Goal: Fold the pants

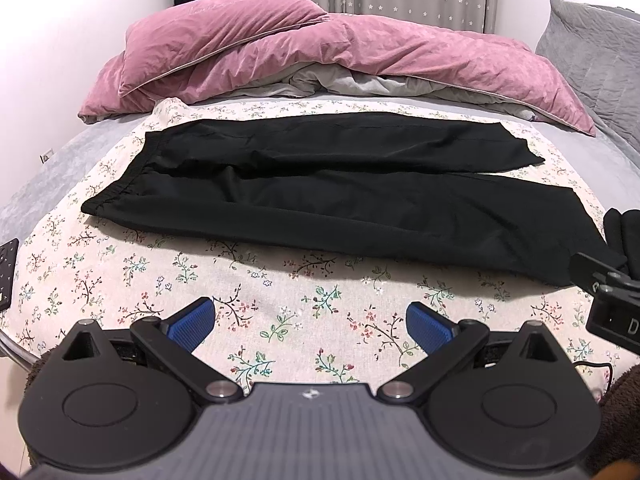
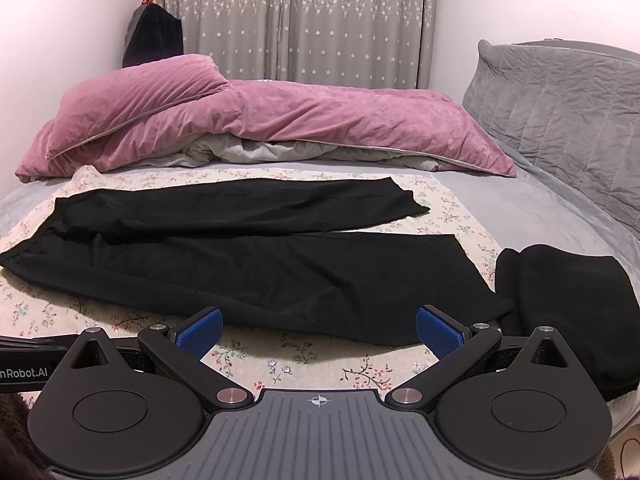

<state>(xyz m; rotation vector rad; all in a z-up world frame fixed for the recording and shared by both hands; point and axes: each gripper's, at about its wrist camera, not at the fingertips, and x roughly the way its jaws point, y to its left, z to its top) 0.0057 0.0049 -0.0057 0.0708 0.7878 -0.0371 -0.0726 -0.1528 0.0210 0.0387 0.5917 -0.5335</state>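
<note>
From the left wrist view, the left gripper point(image 1: 310, 322) hangs with its blue-padded fingers point(image 1: 192, 326) spread wide, holding nothing, above the cream floral-print cloth point(image 1: 280, 304) that covers the bed. The black long-legged fabric pants point(image 1: 340, 184) lie flat on that cloth, well ahead of the fingertips and apart from them, waistband to the left and both legs running right. Behind them is a heap of pink velvet duvet point(image 1: 320, 52).

From the right wrist view, the right gripper point(image 2: 318, 332) is likewise spread wide and holds nothing. The pants point(image 2: 260, 256) lie just ahead; the near leg's lower edge reaches between the blue pads point(image 2: 438, 334), though whether it touches them cannot be told. A folded black garment point(image 2: 568, 304) sits just right of the leg hems.
</note>
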